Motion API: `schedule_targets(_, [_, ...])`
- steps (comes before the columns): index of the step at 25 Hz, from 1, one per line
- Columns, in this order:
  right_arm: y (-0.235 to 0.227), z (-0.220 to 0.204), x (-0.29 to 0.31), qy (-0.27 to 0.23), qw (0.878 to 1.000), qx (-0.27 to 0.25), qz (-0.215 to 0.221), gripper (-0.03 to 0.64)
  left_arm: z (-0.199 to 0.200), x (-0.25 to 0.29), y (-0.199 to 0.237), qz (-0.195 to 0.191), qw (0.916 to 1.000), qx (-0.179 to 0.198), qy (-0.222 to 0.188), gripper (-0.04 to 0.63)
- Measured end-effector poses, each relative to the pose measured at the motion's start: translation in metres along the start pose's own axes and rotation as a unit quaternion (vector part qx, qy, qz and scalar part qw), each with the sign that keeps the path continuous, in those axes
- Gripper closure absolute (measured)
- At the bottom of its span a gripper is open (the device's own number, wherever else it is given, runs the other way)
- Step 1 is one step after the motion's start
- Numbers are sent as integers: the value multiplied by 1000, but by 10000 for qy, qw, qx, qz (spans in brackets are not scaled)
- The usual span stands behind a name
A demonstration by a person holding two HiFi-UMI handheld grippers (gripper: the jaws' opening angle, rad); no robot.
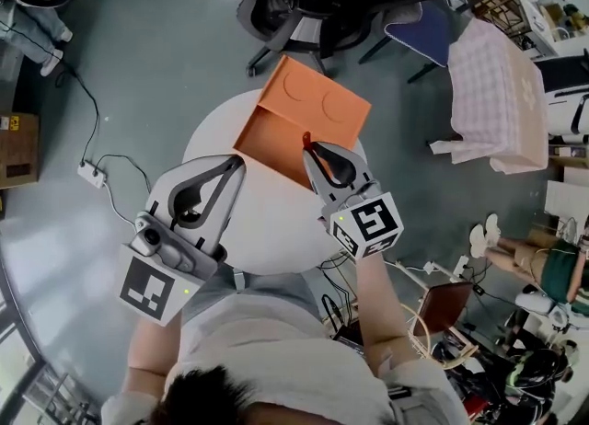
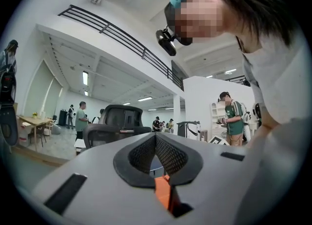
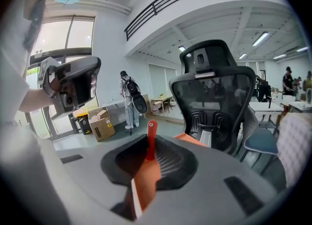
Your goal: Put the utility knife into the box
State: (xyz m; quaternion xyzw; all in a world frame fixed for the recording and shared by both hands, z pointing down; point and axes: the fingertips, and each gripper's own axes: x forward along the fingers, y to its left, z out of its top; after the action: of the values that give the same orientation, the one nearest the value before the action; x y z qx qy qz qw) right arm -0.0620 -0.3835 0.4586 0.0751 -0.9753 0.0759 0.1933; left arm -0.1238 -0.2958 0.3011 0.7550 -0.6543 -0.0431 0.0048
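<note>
An open orange box (image 1: 304, 120) lies at the far side of a round white table (image 1: 267, 221). My right gripper (image 1: 311, 149) is shut on an orange-red utility knife (image 1: 306, 139), whose tip sticks out past the jaws over the near edge of the box. In the right gripper view the knife (image 3: 146, 170) stands pinched between the jaws of the right gripper (image 3: 151, 143), with the box (image 3: 187, 138) just behind. My left gripper (image 1: 235, 164) hovers over the table's left part, shut and holding nothing. The left gripper view shows the left gripper (image 2: 156, 139) with jaws together and the box (image 2: 162, 190) through the gap.
Black office chairs (image 1: 313, 9) stand beyond the table. A chair draped in pink checked cloth (image 1: 497, 92) is at the right. A power strip with its cable (image 1: 90, 173) lies on the floor at the left. Cables and gear crowd the lower right floor (image 1: 479, 340).
</note>
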Motion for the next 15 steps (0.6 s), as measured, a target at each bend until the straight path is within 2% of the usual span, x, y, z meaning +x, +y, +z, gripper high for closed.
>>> schedule_targets(7, [-5,-40,37,647,9978,-58,152,560,-13,-7,20,223,9997,-88,98,586])
schedule_targets(15, [-12,-86,59,1392,9898,-172,234,560,-23,-13,30,421,9989,-137,183,586])
